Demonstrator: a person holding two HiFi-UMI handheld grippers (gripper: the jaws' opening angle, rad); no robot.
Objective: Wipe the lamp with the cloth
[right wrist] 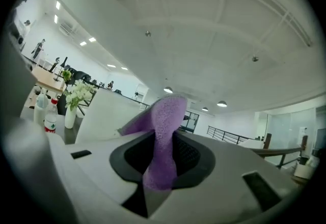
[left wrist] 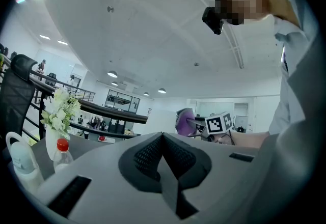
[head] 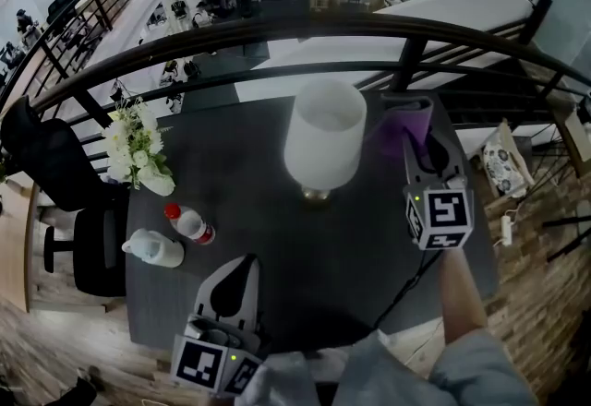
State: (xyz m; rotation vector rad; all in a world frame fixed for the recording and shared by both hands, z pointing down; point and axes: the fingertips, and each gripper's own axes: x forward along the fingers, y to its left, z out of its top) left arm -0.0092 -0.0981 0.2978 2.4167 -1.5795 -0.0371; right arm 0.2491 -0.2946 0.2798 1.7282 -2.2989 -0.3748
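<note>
Cloth (right wrist: 164,126) clamped in right gripper (right wrist: 163,149); white vase (right wrist: 70,116) apparently holds flowers (right wrist: 78,93).

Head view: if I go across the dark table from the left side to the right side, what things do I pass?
White flowers → red-capped bottle → lamp → purple cloth. I left out the white jug and the grippers, because they overlap these sideways.

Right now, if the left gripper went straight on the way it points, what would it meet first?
Probably the lamp shade. The left gripper, shut and empty, aims roughly at its near left side, though depth is unclear and it might pass just beside it.
</note>
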